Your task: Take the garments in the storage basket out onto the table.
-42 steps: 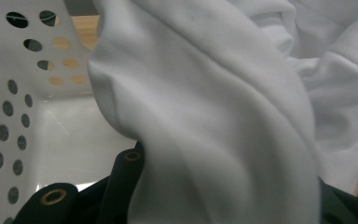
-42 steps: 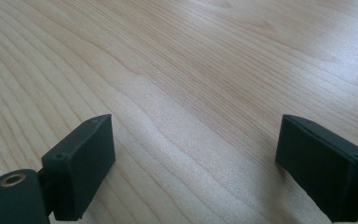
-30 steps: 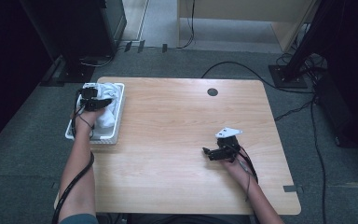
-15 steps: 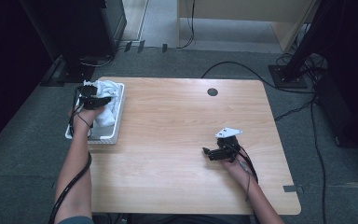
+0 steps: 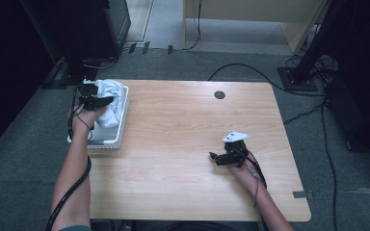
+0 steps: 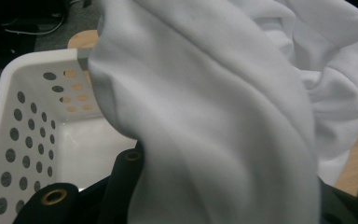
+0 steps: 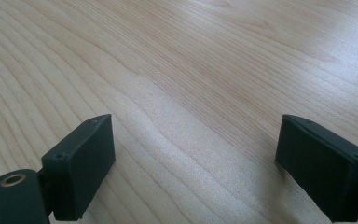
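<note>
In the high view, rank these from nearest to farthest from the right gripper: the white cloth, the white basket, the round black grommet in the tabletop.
From the right gripper:
1. Round black grommet, near the table's far edge.
2. White basket, at the table's left edge.
3. White cloth, lifted over the basket, about as far off: too close to call.

Dim, bluish high view; gripper views brighter, softly blurred.
</note>
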`<state>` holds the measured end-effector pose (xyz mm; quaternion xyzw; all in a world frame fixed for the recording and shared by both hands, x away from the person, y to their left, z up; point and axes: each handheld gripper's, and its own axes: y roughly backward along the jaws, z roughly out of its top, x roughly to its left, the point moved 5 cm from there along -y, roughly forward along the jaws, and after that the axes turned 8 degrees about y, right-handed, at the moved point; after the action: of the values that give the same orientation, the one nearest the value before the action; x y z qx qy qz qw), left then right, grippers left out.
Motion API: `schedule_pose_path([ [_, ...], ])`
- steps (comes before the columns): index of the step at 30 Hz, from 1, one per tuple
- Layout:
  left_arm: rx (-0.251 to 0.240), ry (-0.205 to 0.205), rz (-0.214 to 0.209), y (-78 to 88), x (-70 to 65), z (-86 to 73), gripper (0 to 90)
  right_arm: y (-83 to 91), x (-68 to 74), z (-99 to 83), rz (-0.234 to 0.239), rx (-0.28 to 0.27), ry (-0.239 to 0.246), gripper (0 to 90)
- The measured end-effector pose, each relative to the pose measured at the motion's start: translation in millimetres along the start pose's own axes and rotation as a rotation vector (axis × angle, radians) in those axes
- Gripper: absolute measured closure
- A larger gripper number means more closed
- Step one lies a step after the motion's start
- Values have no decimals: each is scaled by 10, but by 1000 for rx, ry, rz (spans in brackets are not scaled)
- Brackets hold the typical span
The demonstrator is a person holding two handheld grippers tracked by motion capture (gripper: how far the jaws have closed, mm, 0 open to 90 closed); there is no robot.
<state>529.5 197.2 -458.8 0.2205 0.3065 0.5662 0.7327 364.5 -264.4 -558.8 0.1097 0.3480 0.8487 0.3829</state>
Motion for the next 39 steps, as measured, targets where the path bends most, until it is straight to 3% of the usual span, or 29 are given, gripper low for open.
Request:
schedule_pose_path([
  [15, 2, 12, -17, 244, -101, 116, 666, 0, 0, 0, 0, 0, 0, 120],
  [17, -1, 20, -42, 283, -141, 134, 666, 0, 0, 0, 0, 0, 0, 120],
  [24, -4, -10, -57, 402, -303, 179, 665, 0, -1, 0, 0, 0, 1, 120],
  [34, 10, -28, -98, 465, -528, 163, 661, 0, -1, -1, 0, 0, 1, 120],
  [39, 13, -56, -117, 472, -672, 141, 661, 0, -1, 0, 0, 0, 1, 120],
])
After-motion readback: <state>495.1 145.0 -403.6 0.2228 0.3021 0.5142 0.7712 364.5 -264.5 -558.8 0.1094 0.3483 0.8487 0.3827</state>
